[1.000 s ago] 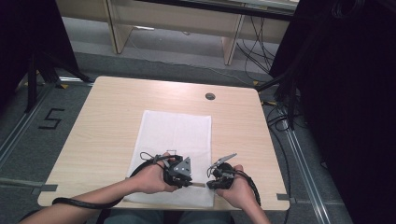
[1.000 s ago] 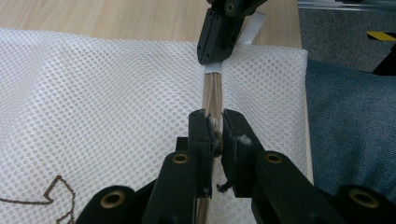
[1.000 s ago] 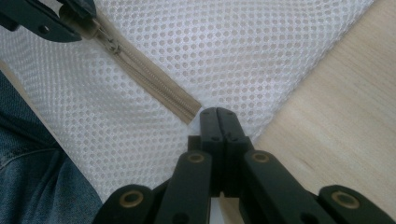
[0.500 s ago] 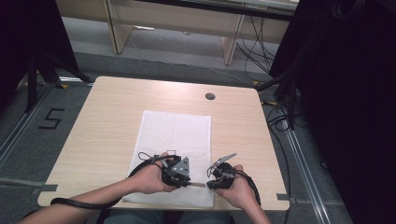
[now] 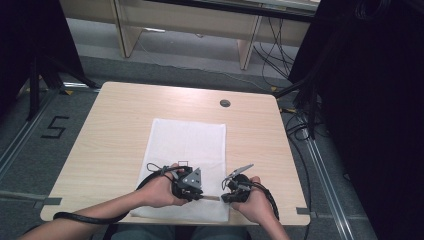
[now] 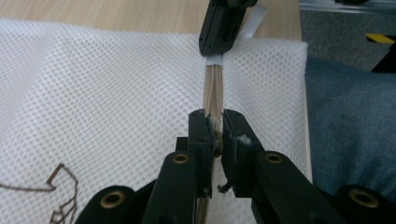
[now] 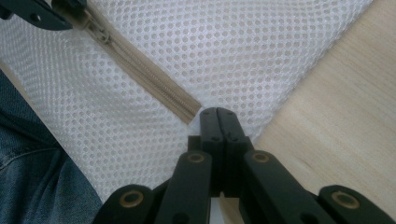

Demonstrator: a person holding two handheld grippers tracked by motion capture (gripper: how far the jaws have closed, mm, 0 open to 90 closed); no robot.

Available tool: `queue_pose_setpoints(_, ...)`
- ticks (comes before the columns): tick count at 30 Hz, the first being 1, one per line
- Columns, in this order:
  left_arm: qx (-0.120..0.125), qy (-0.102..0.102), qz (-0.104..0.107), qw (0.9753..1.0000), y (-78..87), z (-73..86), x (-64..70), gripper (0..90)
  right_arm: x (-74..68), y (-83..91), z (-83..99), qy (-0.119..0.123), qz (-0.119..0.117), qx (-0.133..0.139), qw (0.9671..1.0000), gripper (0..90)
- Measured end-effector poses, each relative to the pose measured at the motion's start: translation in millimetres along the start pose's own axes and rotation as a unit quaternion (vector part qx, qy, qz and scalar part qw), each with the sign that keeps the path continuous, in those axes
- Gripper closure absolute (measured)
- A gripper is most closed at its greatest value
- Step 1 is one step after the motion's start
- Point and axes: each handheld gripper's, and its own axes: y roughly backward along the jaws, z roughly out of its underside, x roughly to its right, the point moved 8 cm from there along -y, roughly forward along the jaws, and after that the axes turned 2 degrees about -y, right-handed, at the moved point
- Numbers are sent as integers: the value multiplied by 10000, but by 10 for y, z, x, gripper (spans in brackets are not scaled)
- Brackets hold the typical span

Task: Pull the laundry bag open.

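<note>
White mesh laundry bag point(image 5: 187, 150) lies flat on the wooden table point(image 5: 115, 125), its tan zipper point(image 7: 149, 77) running along the near edge, close to the person. Left gripper point(image 6: 215, 128) is clamped narrow on the zipper slider point(image 6: 215, 140), tape visible between the pads. Right gripper point(image 7: 218, 116) is pinched fully together on the end of the zipper, at the bag's corner nearest the table's right side; a small white tab shows by its jaws in the left gripper view. Compared with the high view a second ago, hands and grippers sit in the same places; no visible travel of the slider. Judgement: both holds are set, the right anchoring the end, and the pull along the zipper has not started. Zipper teeth between the two grippers look closed.
</note>
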Motion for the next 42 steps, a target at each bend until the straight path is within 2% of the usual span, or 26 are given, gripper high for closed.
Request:
queue_pose_setpoints(8, -72, -79, -24, 9999, 9, 22, -1, 820, -1, -1, 0, 1, 8, 4, 10000, 900)
queue_pose_setpoints(11, -13, 21, 13, 10000, 12, 23, 4, 820, 0, 0, 0, 5, -2, 2, 10000, 900)
queue_pose_setpoints(12, -20, -38, -10, 10000, 10, 23, -2, 820, 0, 0, 0, 0, -1, 1, 10000, 900)
queue_pose_setpoints(20, -94, -85, -43, 9999, 6, 46, -5, 820, -2, 0, 1, 5, 4, 0, 10000, 900)
queue_pose_setpoints(25, -80, -6, -3, 10000, 30, 76, -16, 820, -1, 1, 2, 10, 0, 4, 10000, 900)
queue_pose_setpoints(26, -48, 76, 1, 10000, 28, 80, -7, 820, -1, 0, 1, 5, 10, 4, 10000, 900)
queue_pose_setpoints(27, -44, 82, 12, 10000, 32, 82, -5, 820, -2, 0, 1, 5, 8, 3, 10000, 900)
queue_pose_setpoints(29, -109, -58, -29, 9999, 46, 93, -24, 820, 1, -2, -2, 33, 11, 17, 10000, 900)
queue_pose_setpoints(30, -79, 51, -15, 10000, 40, 92, -4, 820, 2, -2, -2, 33, 21, 18, 10000, 900)
queue_pose_setpoints(33, -92, -7, -28, 10000, 54, 104, -11, 821, 3, -1, 0, 36, 11, 24, 10000, 900)
queue_pose_setpoints(35, -60, 53, 11, 10000, 58, 107, -13, 820, 4, -2, -2, 45, 12, 28, 10000, 900)
queue_pose_setpoints(39, -127, -24, -17, 9999, 63, 129, -25, 820, 2, -1, 0, 39, 14, 23, 10000, 900)
queue_pose_setpoints(40, -103, 57, 12, 9999, 65, 131, -15, 820, 5, -1, 0, 46, 15, 27, 10000, 900)
queue_pose_setpoints(42, -77, 59, 28, 9999, 80, 135, -10, 820, 6, -1, 0, 54, 12, 33, 10000, 900)
